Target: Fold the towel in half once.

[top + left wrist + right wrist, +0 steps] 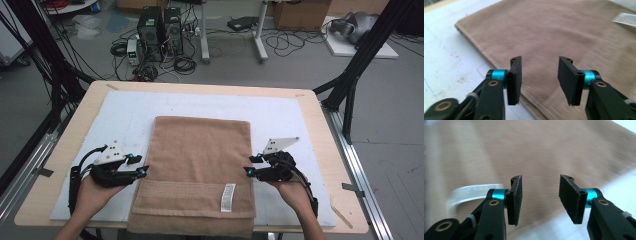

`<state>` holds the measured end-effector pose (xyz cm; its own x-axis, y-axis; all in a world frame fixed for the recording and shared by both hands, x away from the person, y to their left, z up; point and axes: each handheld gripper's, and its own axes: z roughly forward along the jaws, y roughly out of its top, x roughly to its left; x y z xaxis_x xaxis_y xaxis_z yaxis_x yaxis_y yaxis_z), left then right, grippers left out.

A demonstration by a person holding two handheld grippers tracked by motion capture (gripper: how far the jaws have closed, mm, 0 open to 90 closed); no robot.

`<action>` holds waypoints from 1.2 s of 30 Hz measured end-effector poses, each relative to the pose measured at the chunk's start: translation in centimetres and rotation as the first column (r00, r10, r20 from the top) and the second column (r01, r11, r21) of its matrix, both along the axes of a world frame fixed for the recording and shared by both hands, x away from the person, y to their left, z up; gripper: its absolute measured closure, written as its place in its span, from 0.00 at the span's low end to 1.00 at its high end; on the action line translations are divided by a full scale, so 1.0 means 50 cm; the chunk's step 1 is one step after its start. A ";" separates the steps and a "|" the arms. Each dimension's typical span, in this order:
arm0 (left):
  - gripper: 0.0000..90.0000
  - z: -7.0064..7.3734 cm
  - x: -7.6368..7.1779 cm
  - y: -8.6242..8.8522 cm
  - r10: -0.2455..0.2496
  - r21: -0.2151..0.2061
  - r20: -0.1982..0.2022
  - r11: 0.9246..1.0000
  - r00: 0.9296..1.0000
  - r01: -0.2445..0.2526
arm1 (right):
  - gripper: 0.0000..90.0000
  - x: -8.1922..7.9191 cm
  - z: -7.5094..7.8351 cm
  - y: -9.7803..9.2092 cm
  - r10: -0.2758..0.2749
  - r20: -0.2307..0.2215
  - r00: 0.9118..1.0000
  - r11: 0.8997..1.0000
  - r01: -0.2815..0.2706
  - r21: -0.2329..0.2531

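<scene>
Though print unreadable, white label (228, 197) on towel (200, 150).

The towel (197, 165) lies mid-table on the mat (125, 112), between left tool (139, 166) and right tool (251, 166).

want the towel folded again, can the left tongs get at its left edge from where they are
Probably yes. The left tongs are open right beside the towel, level with its left edge, and in the left gripper view that edge lies bare between the jaws with nothing blocking it.
</scene>
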<state>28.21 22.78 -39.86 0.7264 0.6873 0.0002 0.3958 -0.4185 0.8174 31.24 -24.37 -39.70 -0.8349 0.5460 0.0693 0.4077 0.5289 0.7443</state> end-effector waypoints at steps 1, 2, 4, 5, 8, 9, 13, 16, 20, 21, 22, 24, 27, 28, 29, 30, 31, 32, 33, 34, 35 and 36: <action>0.59 -0.010 0.012 -0.001 0.018 0.013 -0.010 1.000 1.000 -0.018 | 0.55 0.013 -0.009 -0.004 -0.029 -0.006 1.000 1.000 0.029 0.003; 0.59 -0.020 0.024 -0.002 0.035 0.032 -0.016 0.999 0.999 -0.035 | 0.54 0.026 -0.019 -0.006 -0.053 -0.011 0.999 0.999 0.053 0.001; 0.58 -0.037 0.045 -0.001 0.064 0.032 -0.047 0.998 0.997 -0.063 | 0.52 0.050 -0.037 -0.009 -0.085 -0.014 0.996 0.996 0.085 0.001; 0.58 -0.045 0.059 0.000 0.081 0.037 -0.075 0.996 0.994 -0.078 | 0.50 0.057 -0.042 -0.009 -0.107 -0.021 0.994 0.994 0.107 -0.011; 0.57 -0.060 0.080 -0.002 0.122 0.074 -0.087 0.990 0.989 -0.116 | 0.49 0.080 -0.061 -0.007 -0.147 -0.050 0.988 0.989 0.147 -0.019; 0.56 -0.065 0.086 -0.002 0.140 0.087 -0.094 0.987 0.986 -0.132 | 0.48 0.084 -0.065 -0.006 -0.164 -0.044 0.985 0.986 0.163 -0.036; 0.54 -0.081 0.101 0.002 0.139 0.069 -0.161 0.989 0.977 -0.130 | 0.47 0.099 -0.081 -0.011 -0.200 -0.091 0.976 0.980 0.197 -0.043; 0.71 -0.081 0.098 -0.006 0.098 0.059 -0.157 0.994 0.983 -0.090 | 0.51 0.100 -0.085 -0.003 -0.185 -0.099 0.978 0.982 0.182 -0.042; 0.79 -0.083 0.104 -0.002 0.097 0.020 -0.191 0.995 0.977 -0.095 | 0.74 0.104 -0.086 0.002 -0.163 -0.115 0.980 0.987 0.162 -0.026; 0.83 -0.084 0.106 0.000 0.088 0.006 -0.203 0.996 0.975 -0.088 | 0.83 0.105 -0.087 0.003 -0.149 -0.132 0.980 0.989 0.149 -0.009; 0.88 -0.085 0.107 -0.002 0.091 -0.006 -0.205 0.996 0.975 -0.094 | 0.87 0.108 -0.089 0.003 -0.123 -0.153 0.981 0.992 0.126 0.014; 0.91 -0.084 0.107 -0.006 0.096 0.008 -0.184 0.995 0.978 -0.096 | 0.90 0.111 -0.088 0.004 -0.114 -0.148 0.982 0.993 0.117 0.013; 0.93 -0.085 0.115 -0.010 0.113 0.003 -0.167 0.993 0.979 -0.114 | 0.92 0.119 -0.086 0.004 -0.126 -0.114 0.986 0.992 0.126 -0.004; 0.93 -0.086 0.120 -0.010 0.124 -0.008 -0.166 0.992 0.978 -0.128 | 0.92 0.122 -0.083 0.005 -0.138 -0.106 0.985 0.990 0.137 -0.014; 0.93 -0.087 0.126 -0.011 0.136 -0.022 -0.162 0.990 0.977 -0.141 | 0.92 0.127 -0.080 0.006 -0.147 -0.094 0.985 0.989 0.145 -0.025; 0.93 -0.088 0.131 -0.011 0.150 -0.035 -0.157 0.987 0.976 -0.157 | 0.92 0.134 -0.078 0.005 -0.155 -0.090 0.984 0.988 0.153 -0.026; 0.94 -0.088 0.137 -0.011 0.161 -0.048 -0.152 0.984 0.975 -0.170 | 0.92 0.141 -0.076 0.005 -0.165 -0.083 0.983 0.986 0.163 -0.028; 0.94 -0.088 0.143 -0.013 0.177 -0.064 -0.147 0.980 0.973 -0.188 | 0.92 0.149 -0.073 0.005 -0.172 -0.074 0.982 0.985 0.170 -0.033; 0.94 -0.086 0.151 -0.015 0.188 -0.062 -0.145 0.978 0.971 -0.199 | 0.92 0.157 -0.069 0.005 -0.182 -0.070 0.981 0.983 0.180 -0.038; 0.94 -0.083 0.160 -0.019 0.191 -0.049 -0.137 0.979 0.972 -0.199 | 0.92 0.165 -0.065 0.005 -0.191 -0.063 0.980 0.981 0.189 -0.041; 0.94 -0.078 0.169 -0.024 0.201 -0.045 -0.126 0.977 0.971 -0.208 | 0.92 0.174 -0.062 0.005 -0.198 -0.055 0.979 0.980 0.196 -0.041; 0.94 -0.071 0.177 -0.027 0.212 -0.054 -0.112 0.974 0.971 -0.219 | 0.92 0.183 -0.056 0.006 -0.207 -0.046 0.977 0.978 0.205 -0.047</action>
